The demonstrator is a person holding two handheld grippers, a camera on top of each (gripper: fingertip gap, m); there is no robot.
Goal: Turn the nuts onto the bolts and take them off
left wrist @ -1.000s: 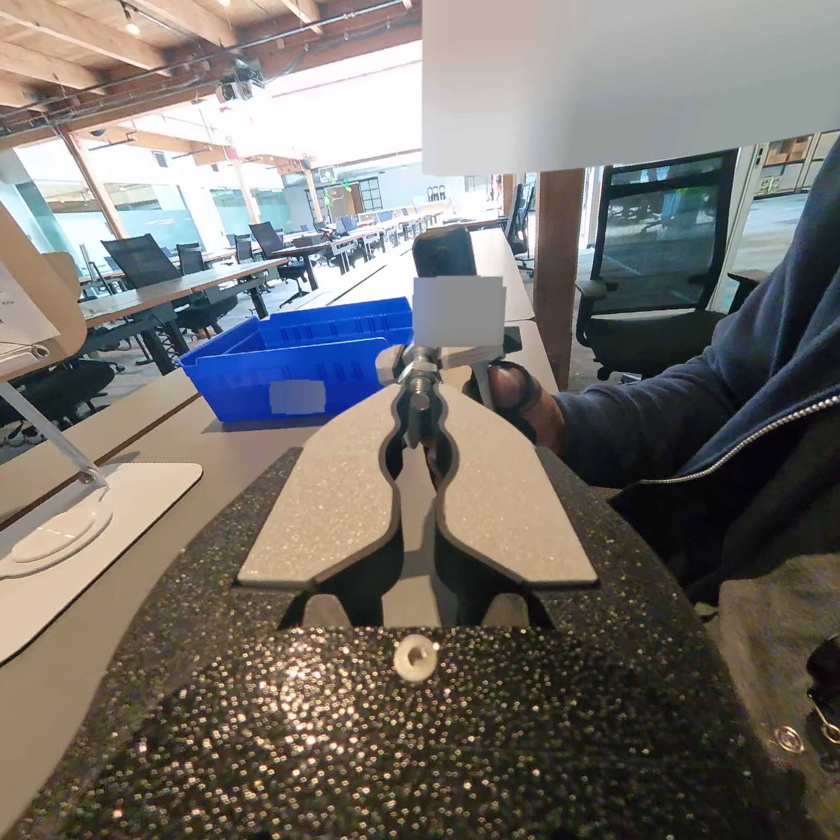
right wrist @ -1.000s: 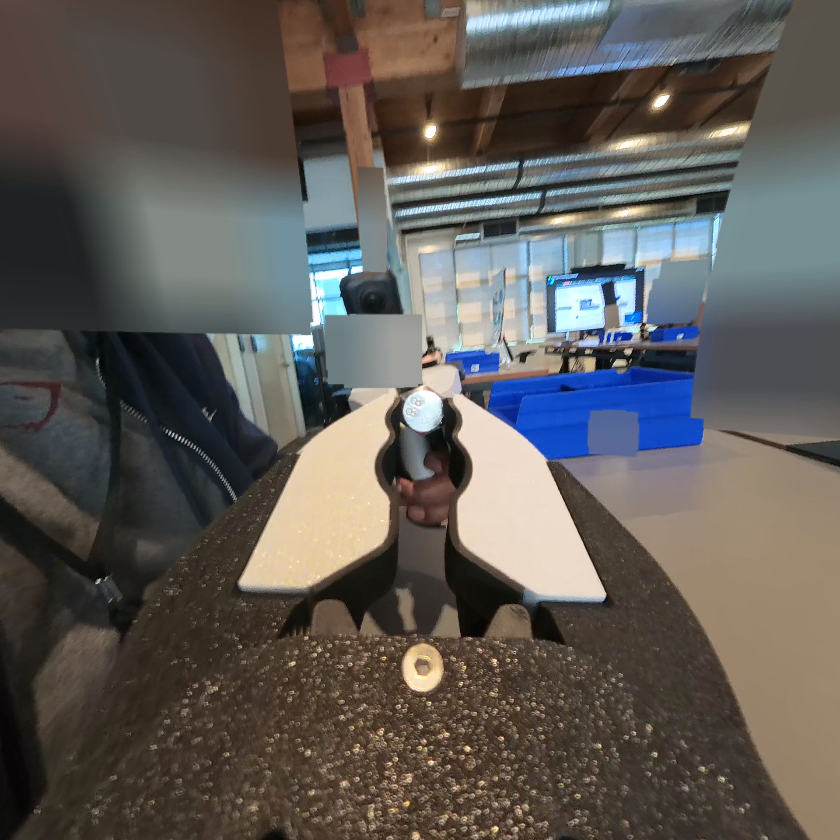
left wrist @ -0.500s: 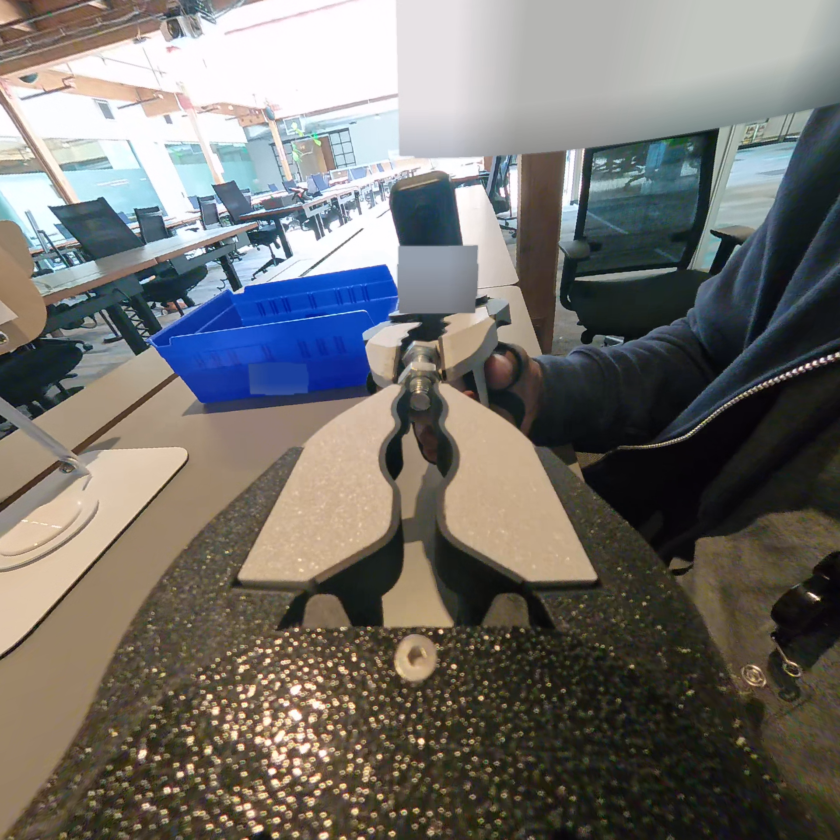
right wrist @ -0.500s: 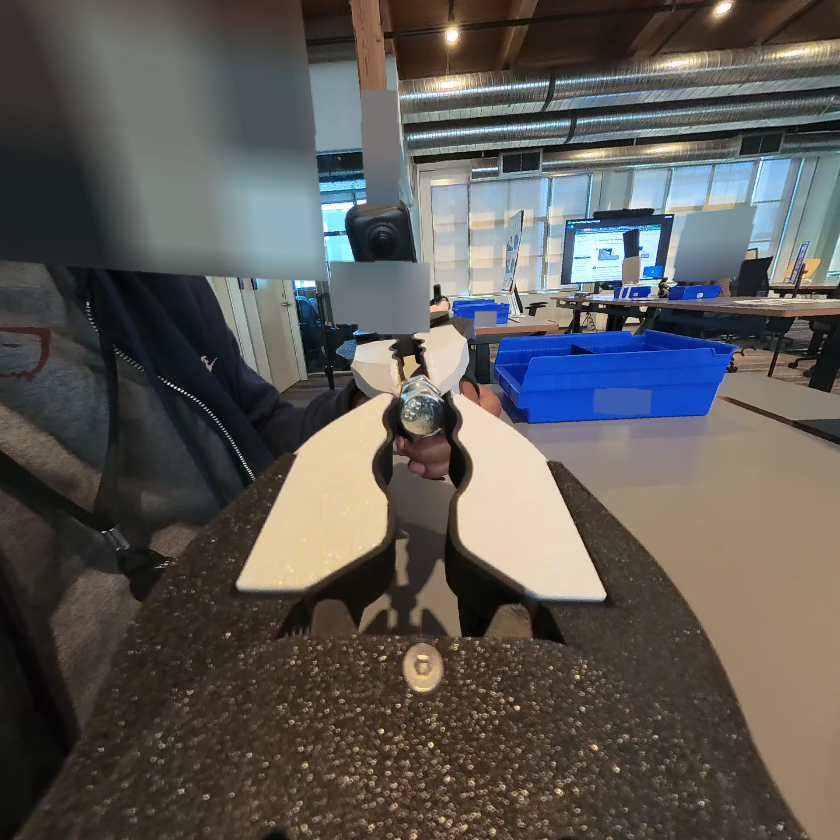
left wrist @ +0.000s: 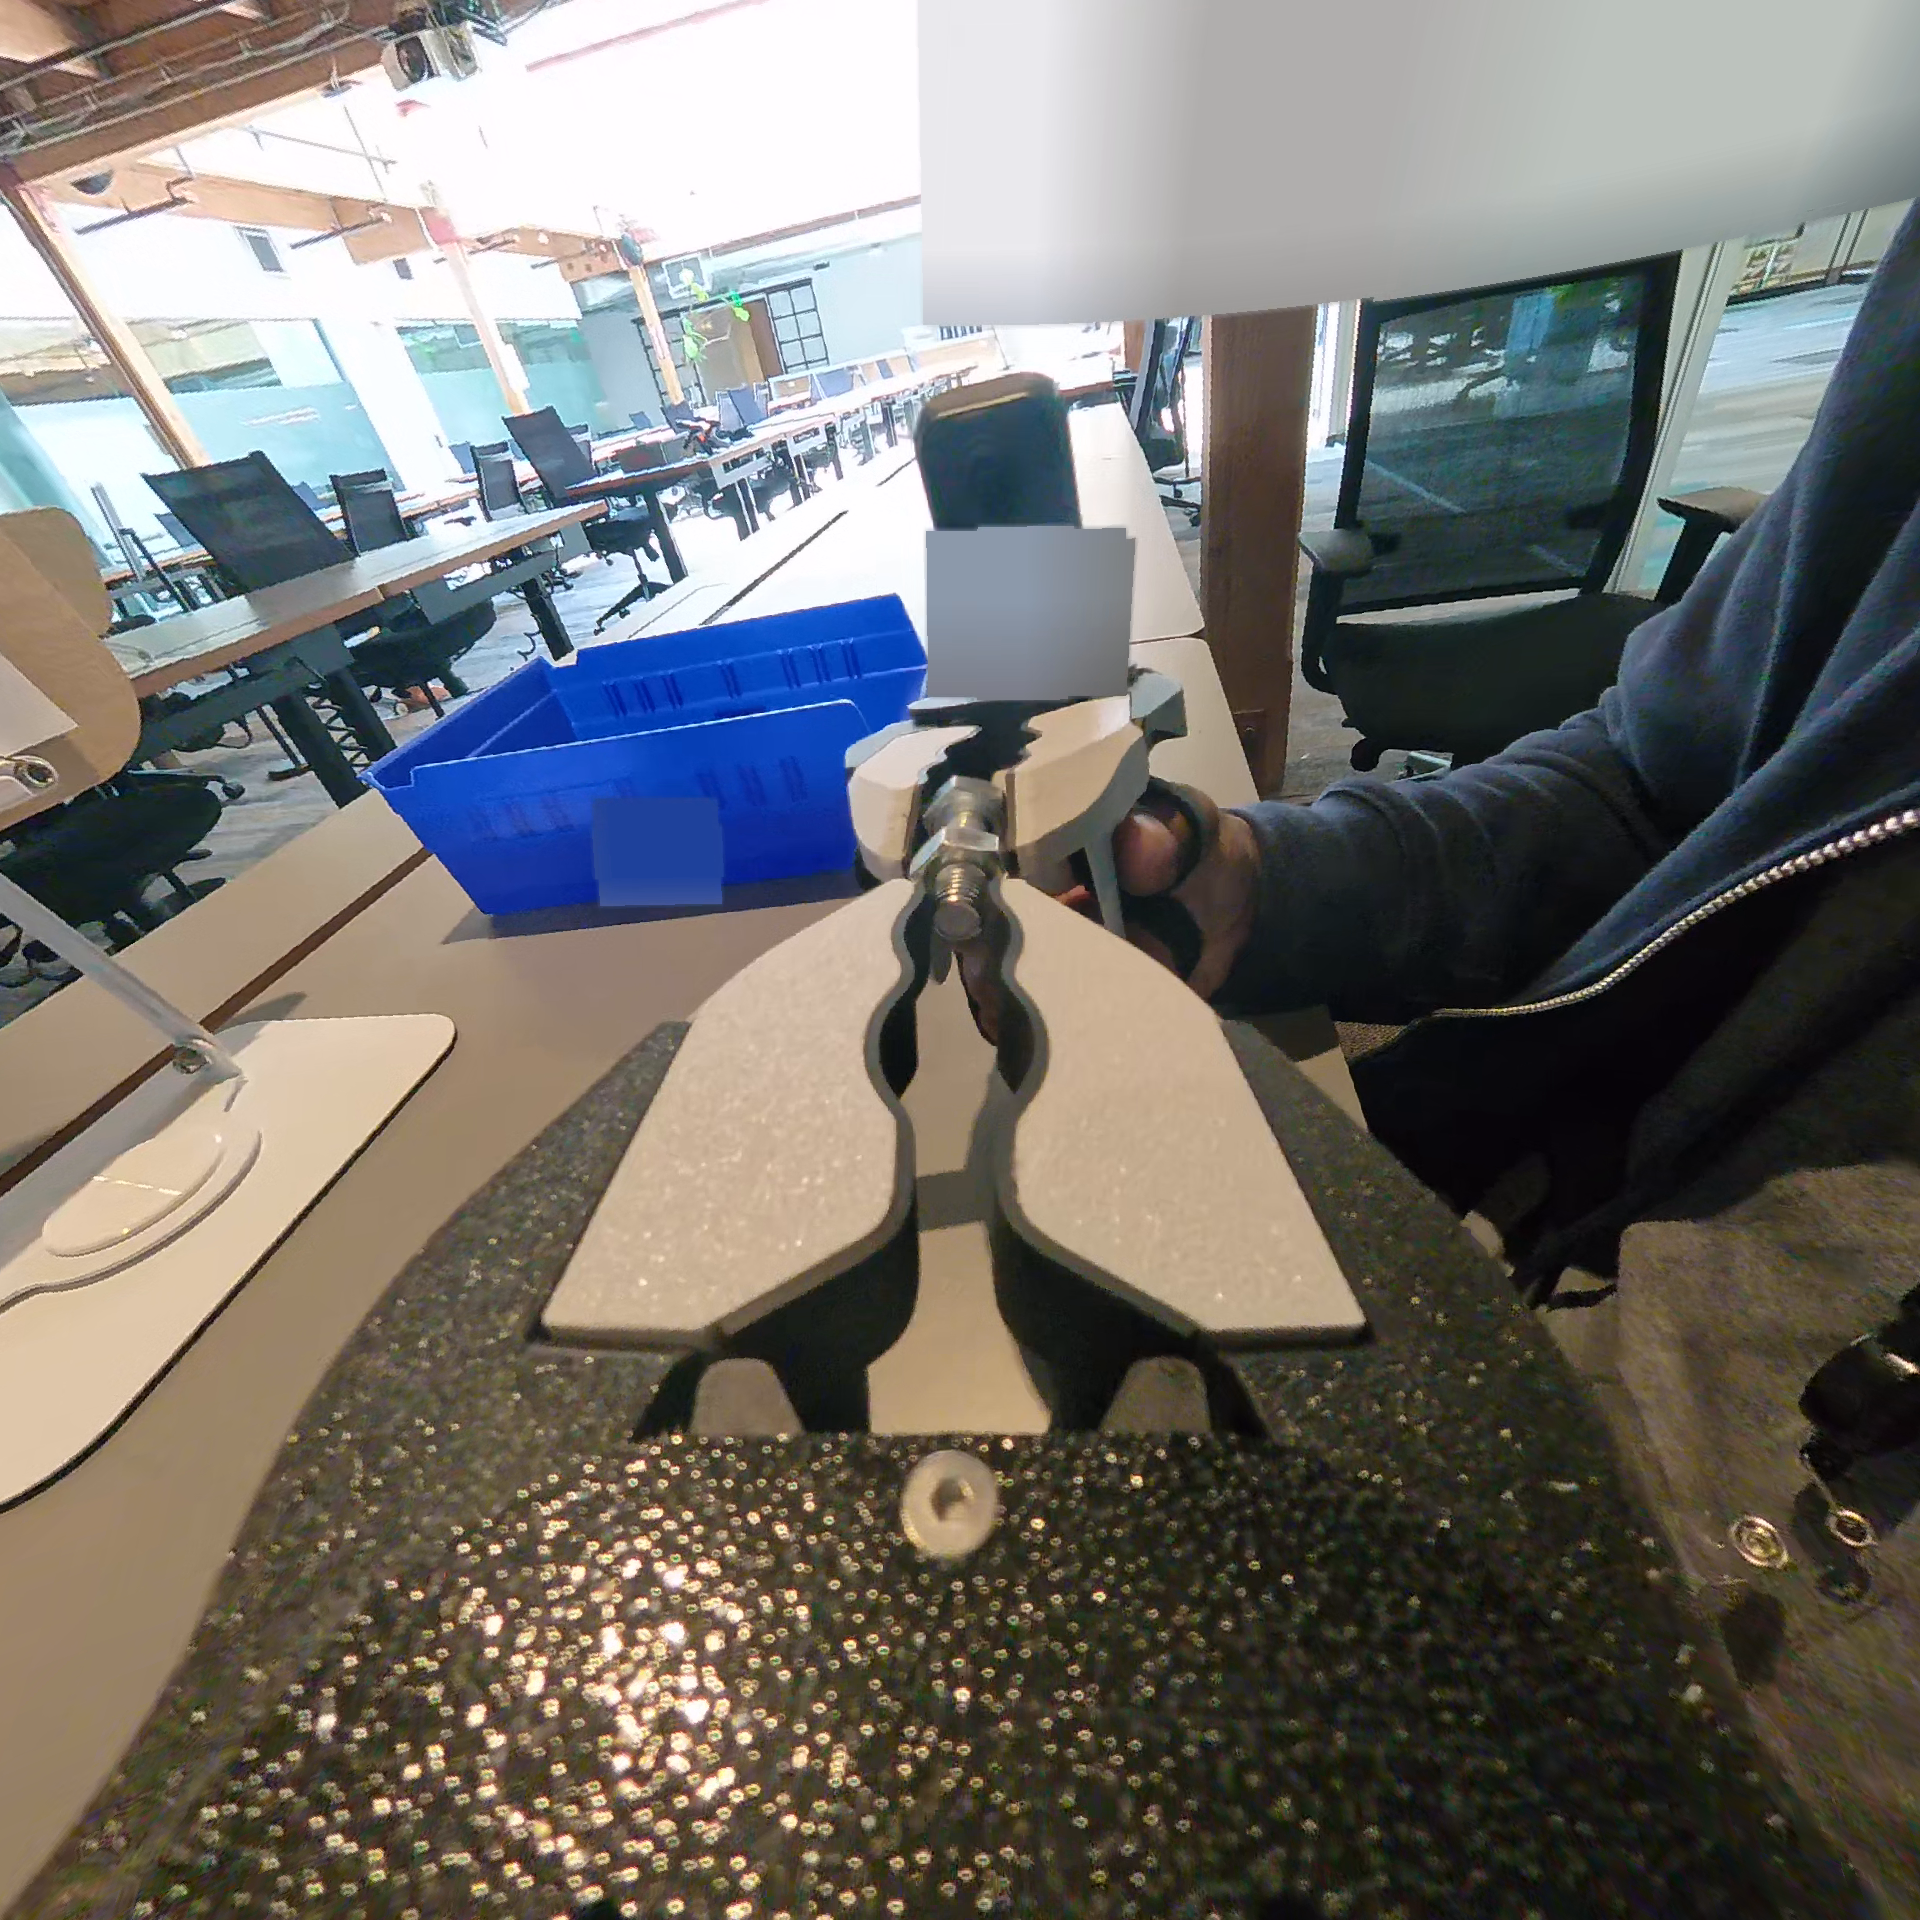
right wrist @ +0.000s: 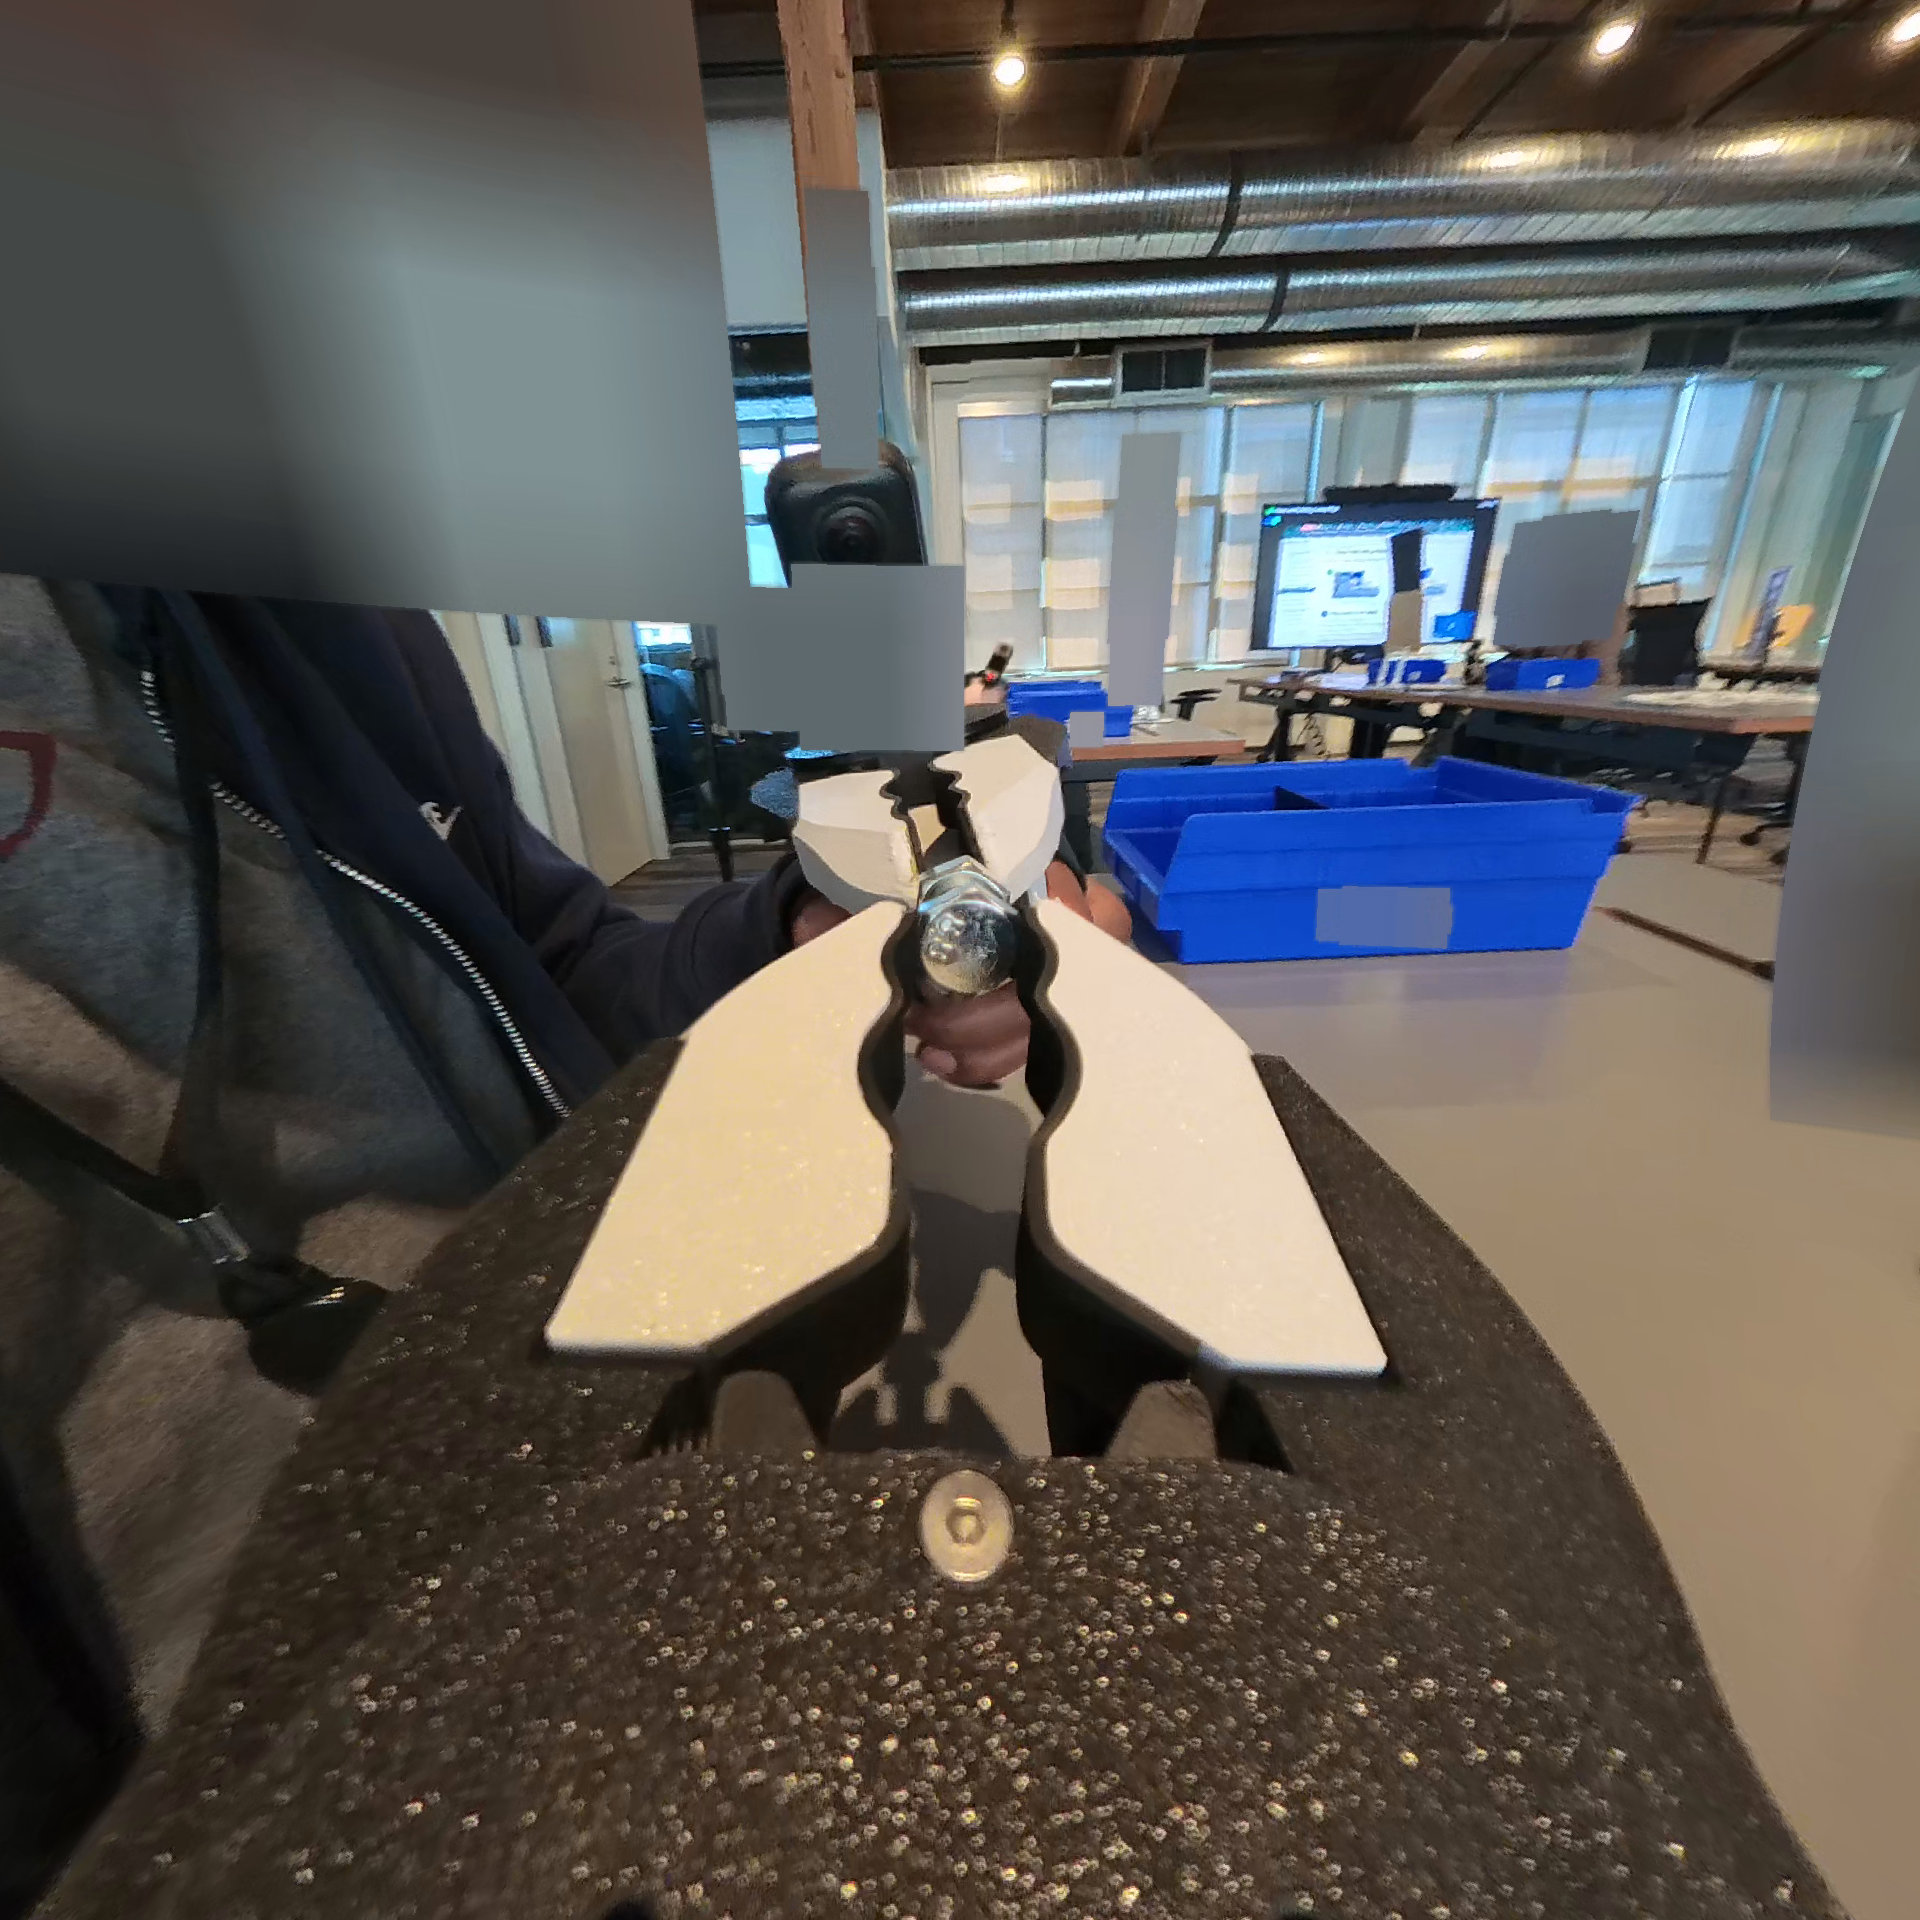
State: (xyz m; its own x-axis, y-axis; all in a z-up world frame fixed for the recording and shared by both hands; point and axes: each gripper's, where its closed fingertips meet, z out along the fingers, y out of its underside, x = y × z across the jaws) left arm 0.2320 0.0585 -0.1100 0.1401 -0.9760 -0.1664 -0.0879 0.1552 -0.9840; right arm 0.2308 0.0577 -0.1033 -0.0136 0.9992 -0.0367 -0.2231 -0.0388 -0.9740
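Observation:
A silver bolt (left wrist: pixel 954 906) is held level above the grey table (left wrist: pixel 582 987) between my two grippers, which face each other. My left gripper (left wrist: pixel 956 920) is shut on the bolt's threaded end. A hex nut (left wrist: pixel 961 836) sits on the thread just beyond its tips. My right gripper (right wrist: pixel 964 943) is shut on the bolt's head (right wrist: pixel 961 951), with the nut (right wrist: pixel 956 888) right behind it. The right gripper also shows in the left wrist view (left wrist: pixel 982 800), and the left gripper in the right wrist view (right wrist: pixel 930 831).
A blue bin (left wrist: pixel 665 769) stands on the table behind the grippers and also shows in the right wrist view (right wrist: pixel 1351 842). A white stand base (left wrist: pixel 156 1143) lies at the left. The person's dark sleeve (left wrist: pixel 1455 883) and body are close on one side.
Both grippers have tilted and drawn slightly apart along the bolt, so more of the opposite gripper and the nut shows. Both stay shut on the bolt.

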